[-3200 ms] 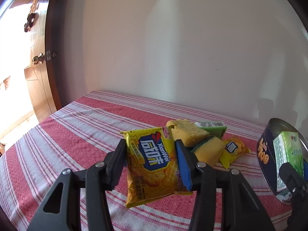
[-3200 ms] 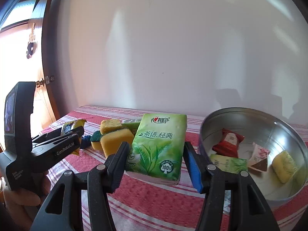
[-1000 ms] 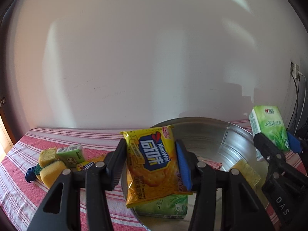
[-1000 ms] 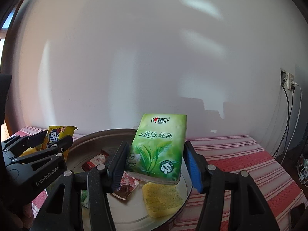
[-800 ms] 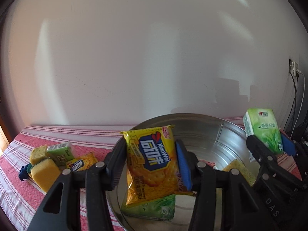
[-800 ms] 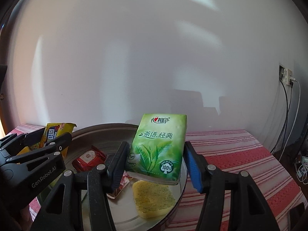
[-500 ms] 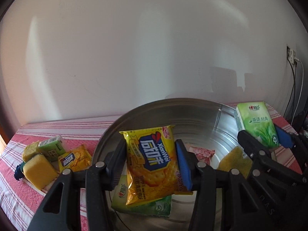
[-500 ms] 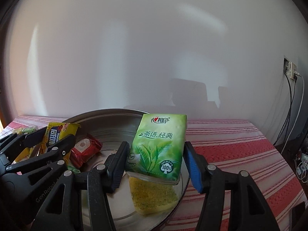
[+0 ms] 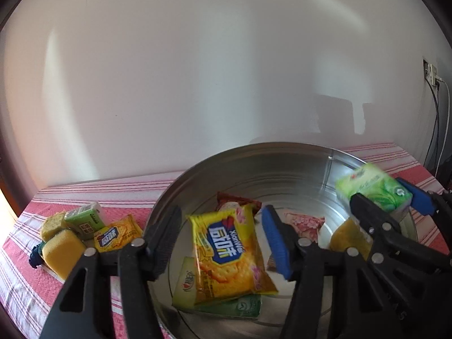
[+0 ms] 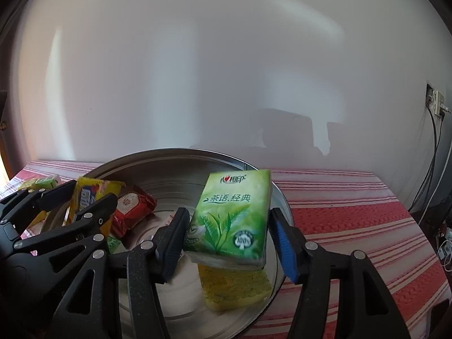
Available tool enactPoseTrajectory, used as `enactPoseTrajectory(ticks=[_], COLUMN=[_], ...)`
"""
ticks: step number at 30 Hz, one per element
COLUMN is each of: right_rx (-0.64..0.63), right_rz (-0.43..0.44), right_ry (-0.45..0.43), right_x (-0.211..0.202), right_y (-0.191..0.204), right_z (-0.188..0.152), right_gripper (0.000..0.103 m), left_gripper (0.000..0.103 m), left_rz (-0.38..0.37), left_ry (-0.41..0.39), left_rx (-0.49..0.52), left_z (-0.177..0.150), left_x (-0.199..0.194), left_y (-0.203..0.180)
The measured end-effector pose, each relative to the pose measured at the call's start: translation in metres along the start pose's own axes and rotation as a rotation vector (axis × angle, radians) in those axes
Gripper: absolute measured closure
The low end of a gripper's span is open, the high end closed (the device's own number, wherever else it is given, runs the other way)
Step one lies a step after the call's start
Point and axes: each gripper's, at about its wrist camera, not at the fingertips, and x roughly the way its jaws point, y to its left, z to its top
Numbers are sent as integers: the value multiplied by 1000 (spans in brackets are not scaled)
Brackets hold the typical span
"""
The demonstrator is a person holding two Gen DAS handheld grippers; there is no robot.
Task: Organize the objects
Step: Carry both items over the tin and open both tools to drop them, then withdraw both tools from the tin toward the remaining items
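At far left, on the red-striped cloth (image 9: 25,254): a loose heap of a yellow sponge (image 9: 62,250), a small green box (image 9: 83,220) and an orange snack packet (image 9: 115,234), all just outside the metal tin (image 9: 282,147).

Next, over the tin's near left side: the left gripper (image 9: 221,220), fingers spread apart and clamping nothing. Between them, tilted, the yellow cracker packet (image 9: 226,254), clear of the black finger on its left side and overlapping a flat green pack (image 9: 240,308) on the tin floor. Impossible to tell whether resting there or in mid-air.

Deeper in the tin: a red wrapper (image 9: 234,202), a pink wrapper (image 9: 305,223) and a second sponge (image 9: 347,240).

At right, above that sponge: the right gripper (image 10: 228,226), clamped on the green tea tissue pack (image 10: 231,214). Pack upright, printed face toward the camera, slightly blurred, held over the tin's right side.

At far right: a wall socket (image 10: 436,101) with cables hanging down.
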Motion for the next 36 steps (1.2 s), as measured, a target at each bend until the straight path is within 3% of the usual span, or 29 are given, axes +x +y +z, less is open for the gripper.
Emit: enactPoseTrajectory(ticks=[2,5,7,17,28,36], right_rx=[34,109,149,139,174,220], right_rz=[-11,-6,-5,-52,-88,-60], right_ry=[-29,-78,-108,-166,-287,-329], right_x=[-17,-29,-41,-50,-71,-78], right_y=[-14,-27,-35,-31,-34,-37], right_z=[-4,-4,-1,1,-1,-4], right_gripper=[42,27,22,18,14,14], left_gripper=[15,0,1,1,0,0], left_rz=[19,5,-20,-5,45,89], left_ry=[-20,-26,-29,-49,-88,-117], left_rx=[-27,-104,-132,-85,-86,-55], left_z=[1,4,4,-4,-8,-19], left_x=[-5,-9,-12,-21,-24,-26], left_y=[7,21,26,29,43,57])
